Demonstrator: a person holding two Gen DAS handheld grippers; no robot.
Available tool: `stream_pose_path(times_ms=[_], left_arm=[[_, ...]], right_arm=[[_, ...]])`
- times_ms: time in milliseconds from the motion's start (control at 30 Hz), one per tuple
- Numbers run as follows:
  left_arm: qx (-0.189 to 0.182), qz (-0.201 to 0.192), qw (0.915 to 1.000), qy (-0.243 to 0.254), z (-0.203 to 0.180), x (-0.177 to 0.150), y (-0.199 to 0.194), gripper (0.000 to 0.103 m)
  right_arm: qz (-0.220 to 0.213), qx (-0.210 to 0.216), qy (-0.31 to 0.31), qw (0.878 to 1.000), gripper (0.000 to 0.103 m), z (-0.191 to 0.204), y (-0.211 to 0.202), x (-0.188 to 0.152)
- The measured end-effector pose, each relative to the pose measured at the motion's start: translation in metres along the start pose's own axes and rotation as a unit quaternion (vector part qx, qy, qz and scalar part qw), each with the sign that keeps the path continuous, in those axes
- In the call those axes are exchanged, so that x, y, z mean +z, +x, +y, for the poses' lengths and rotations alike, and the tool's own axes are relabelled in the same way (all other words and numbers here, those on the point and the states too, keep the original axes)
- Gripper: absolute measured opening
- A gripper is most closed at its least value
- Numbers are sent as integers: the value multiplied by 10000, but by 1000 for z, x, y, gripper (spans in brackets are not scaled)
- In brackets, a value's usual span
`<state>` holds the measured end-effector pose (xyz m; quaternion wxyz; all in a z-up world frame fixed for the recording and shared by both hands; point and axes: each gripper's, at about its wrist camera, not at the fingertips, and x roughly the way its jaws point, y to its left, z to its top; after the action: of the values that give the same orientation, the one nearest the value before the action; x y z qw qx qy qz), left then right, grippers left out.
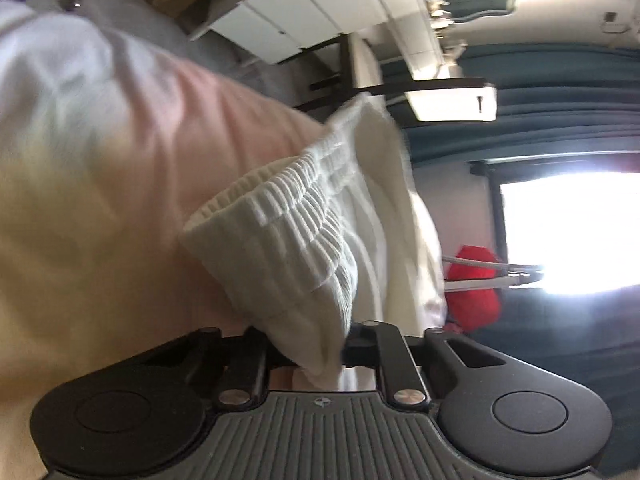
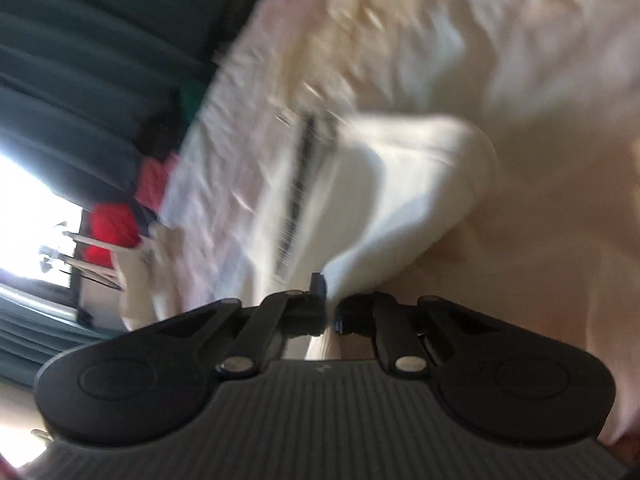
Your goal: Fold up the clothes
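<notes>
Left tool (image 1: 320, 354) clamped on the ribbed cuff end of a white sock (image 1: 296, 240); the sock's long axis runs straight away from the jaws, up and rightward, lifted over the pale bed cover (image 1: 120, 160)

Right tool (image 2: 330, 314) drawn together on the other end of the white sock, toe bulge beyond the tips; view blurred, so I judge that grip less sure

Both ends held, I reckon; next move hinges on bringing them together along that axis
</notes>
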<state>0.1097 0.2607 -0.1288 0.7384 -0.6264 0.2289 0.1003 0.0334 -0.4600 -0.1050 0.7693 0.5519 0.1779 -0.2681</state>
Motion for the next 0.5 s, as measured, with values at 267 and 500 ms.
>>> stream_pose_path(times_ms=[267, 500], left_arm=[[-2027, -565, 9748, 746, -41, 25, -80, 8], [-1410, -586, 9851, 791, -32, 22, -63, 8]], right_arm=[[-1858, 929, -688, 9758, 7, 35, -60, 40], [-1937, 275, -1278, 9723, 7, 47, -37, 41]])
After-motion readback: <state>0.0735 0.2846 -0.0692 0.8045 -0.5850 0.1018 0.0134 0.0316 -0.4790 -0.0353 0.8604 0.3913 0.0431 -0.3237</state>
